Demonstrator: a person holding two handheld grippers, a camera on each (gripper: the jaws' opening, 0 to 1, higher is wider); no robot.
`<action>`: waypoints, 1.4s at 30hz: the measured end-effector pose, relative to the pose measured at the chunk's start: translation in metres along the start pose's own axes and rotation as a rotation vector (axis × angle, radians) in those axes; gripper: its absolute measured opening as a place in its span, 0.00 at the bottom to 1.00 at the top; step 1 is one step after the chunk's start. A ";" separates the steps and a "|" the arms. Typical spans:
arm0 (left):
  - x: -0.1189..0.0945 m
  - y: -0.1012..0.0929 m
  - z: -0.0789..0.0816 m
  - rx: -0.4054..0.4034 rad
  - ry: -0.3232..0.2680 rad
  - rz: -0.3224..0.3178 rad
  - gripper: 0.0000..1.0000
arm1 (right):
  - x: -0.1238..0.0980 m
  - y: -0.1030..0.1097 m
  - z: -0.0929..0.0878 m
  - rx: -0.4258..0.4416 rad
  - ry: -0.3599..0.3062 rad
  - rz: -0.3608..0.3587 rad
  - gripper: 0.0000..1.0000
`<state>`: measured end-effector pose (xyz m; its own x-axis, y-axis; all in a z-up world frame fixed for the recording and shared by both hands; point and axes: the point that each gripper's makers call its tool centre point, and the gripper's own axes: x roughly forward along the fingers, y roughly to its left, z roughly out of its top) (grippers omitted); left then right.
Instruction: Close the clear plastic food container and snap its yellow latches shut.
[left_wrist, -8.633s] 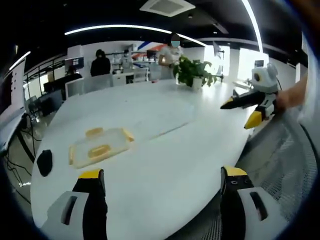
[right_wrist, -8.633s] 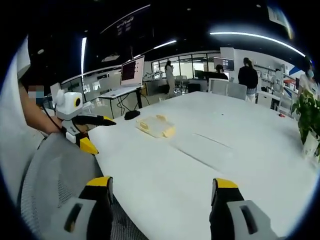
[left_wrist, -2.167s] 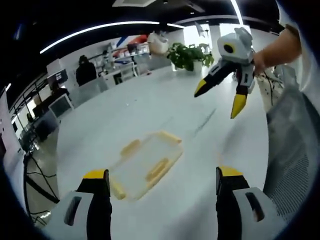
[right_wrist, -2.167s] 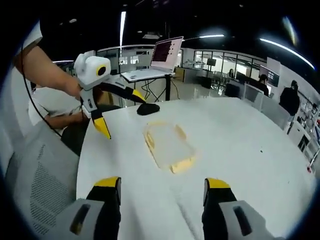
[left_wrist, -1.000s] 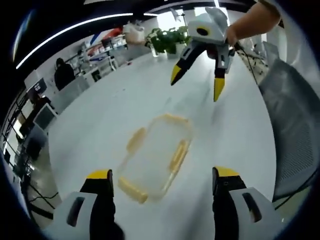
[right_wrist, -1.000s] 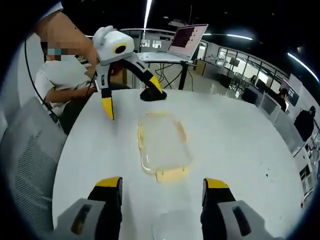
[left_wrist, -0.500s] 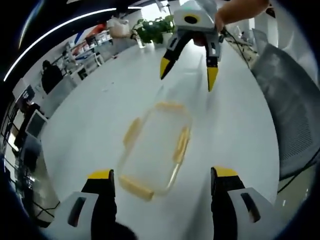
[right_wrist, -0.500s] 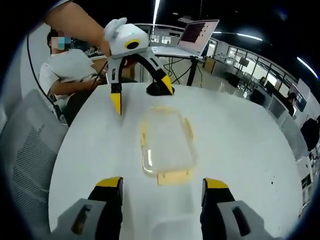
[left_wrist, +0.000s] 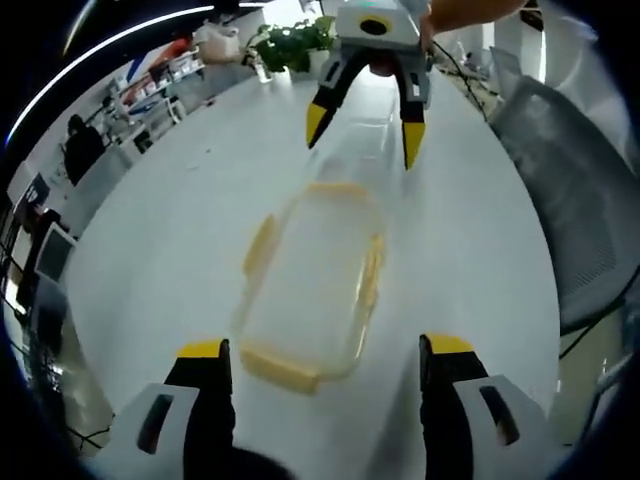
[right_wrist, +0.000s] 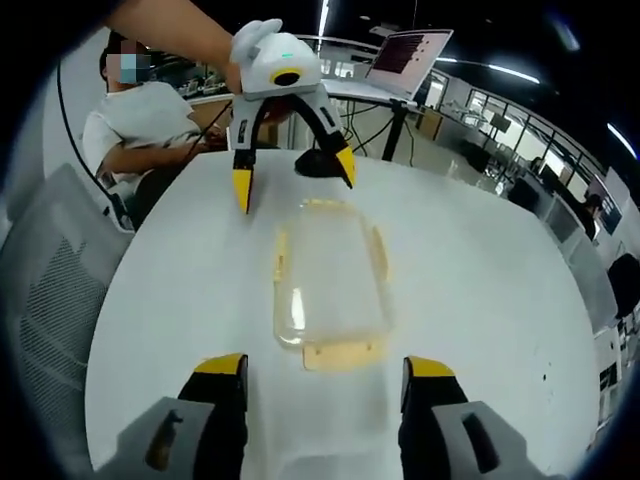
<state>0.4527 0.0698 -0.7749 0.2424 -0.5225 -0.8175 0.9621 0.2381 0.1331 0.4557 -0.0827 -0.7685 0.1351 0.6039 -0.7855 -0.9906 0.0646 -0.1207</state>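
— so where do we stand with the clear plastic food container (left_wrist: 305, 285)?

— it lies flat on the white counter (left_wrist: 170, 230), lengthwise between our two grippers. in the left gripper view its near short end sits just ahead of our jaws; in the right gripper view the container (right_wrist: 330, 285) runs away from us toward the other gripper.

— is the lid on?

— we think so: we see one clear shell with nothing loose beside it. that's a judgement, though, since clear plastic hides the seam.

— and the yellow latches?

— four show. the near end latch (left_wrist: 280, 368), the left side latch (left_wrist: 260, 245), the right side latch (left_wrist: 374, 280) and the far end latch (left_wrist: 340, 188). they look splayed outward and lying flat, so we judge none is snapped yet. the snapping is all still to do.

— our jaws?

— the left gripper (left_wrist: 318, 352) has its jaws spread wide and empty, straddling the near end without touching. the right gripper (right_wrist: 325, 368) is likewise released, holding nothing, just short of its end latch (right_wrist: 340, 353). each shows in the other's view, hovering over the far end: the right gripper (left_wrist: 362, 125) with jaws apart, the left gripper (right_wrist: 293, 170) the same.

— anything else around?

— a potted plant (left_wrist: 290, 40) at the far counter edge, a mesh chair (left_wrist: 560, 190) beside it, a dark object (right_wrist: 318, 163) behind the container, a seated person (right_wrist: 150, 125) and a laptop (right_wrist: 405, 50) farther off.

— so what's left?

— press the lid if needed, then fold all four latches down.
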 end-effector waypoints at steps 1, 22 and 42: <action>0.001 -0.001 -0.001 0.014 0.005 -0.012 0.75 | 0.001 0.000 0.000 -0.001 0.002 0.006 0.59; 0.009 0.020 -0.016 0.086 0.081 -0.050 0.67 | 0.027 -0.006 0.002 -0.039 0.061 0.059 0.53; 0.018 0.024 -0.022 0.121 0.119 -0.111 0.59 | 0.038 -0.012 -0.010 -0.029 0.099 0.094 0.54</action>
<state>0.4770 0.0845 -0.7990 0.1241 -0.4381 -0.8903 0.9919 0.0799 0.0989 0.4727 -0.0687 -0.8033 0.0448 0.5250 -0.8499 -0.9981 -0.0125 -0.0604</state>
